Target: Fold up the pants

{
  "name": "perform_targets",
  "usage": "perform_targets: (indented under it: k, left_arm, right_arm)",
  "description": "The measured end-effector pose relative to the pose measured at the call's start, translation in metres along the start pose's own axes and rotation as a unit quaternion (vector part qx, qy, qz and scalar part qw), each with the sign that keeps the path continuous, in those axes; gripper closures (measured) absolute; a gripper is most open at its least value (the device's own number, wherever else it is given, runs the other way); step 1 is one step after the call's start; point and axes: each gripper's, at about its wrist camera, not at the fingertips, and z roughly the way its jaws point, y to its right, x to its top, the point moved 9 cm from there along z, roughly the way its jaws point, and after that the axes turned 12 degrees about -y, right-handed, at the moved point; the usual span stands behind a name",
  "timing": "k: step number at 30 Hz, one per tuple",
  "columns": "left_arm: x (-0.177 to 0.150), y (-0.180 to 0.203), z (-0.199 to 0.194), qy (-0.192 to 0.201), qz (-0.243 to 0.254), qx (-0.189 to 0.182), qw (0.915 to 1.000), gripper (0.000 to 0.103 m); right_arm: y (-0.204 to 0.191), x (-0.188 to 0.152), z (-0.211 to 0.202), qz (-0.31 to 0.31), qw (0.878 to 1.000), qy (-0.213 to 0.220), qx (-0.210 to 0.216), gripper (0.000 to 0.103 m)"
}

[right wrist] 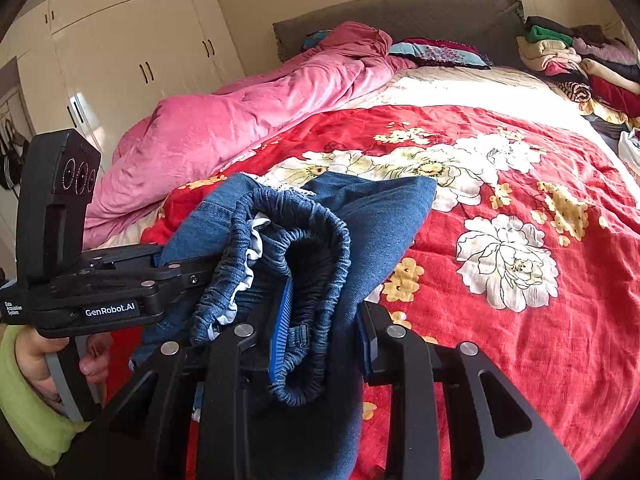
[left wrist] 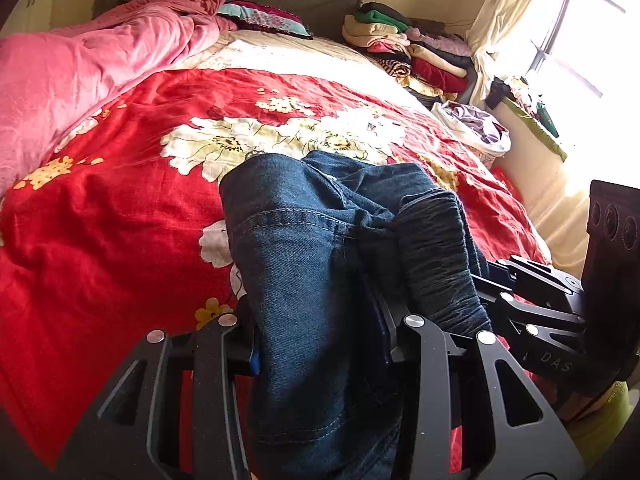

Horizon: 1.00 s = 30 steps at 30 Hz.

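A pink quilt (right wrist: 224, 136) lies bunched at the left of the bed (right wrist: 520, 280). Above the red floral cover, the left gripper (left wrist: 320, 344) and right gripper (right wrist: 320, 332) each have their fingers closed on the blue jeans (right wrist: 352, 232), holding the elastic waistband (right wrist: 316, 240) bunched between them.
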Motion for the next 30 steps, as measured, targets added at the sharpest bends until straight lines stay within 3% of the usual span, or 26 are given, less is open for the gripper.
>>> perform_targets:
  k: [18,30]
  left_arm:
    - [-0.013,-0.02,0.029,-0.018,-0.016,0.01,0.9997,0.068]
    - [-0.022,-0.032,0.041,-0.025,-0.028,0.005,0.9993,0.057]
  right_arm:
    - [0.022,-0.013,0.03,0.042,0.998,-0.042,-0.021,0.075]
    - [0.035,-0.03,0.047,0.049,0.994,-0.069,-0.072,0.063]
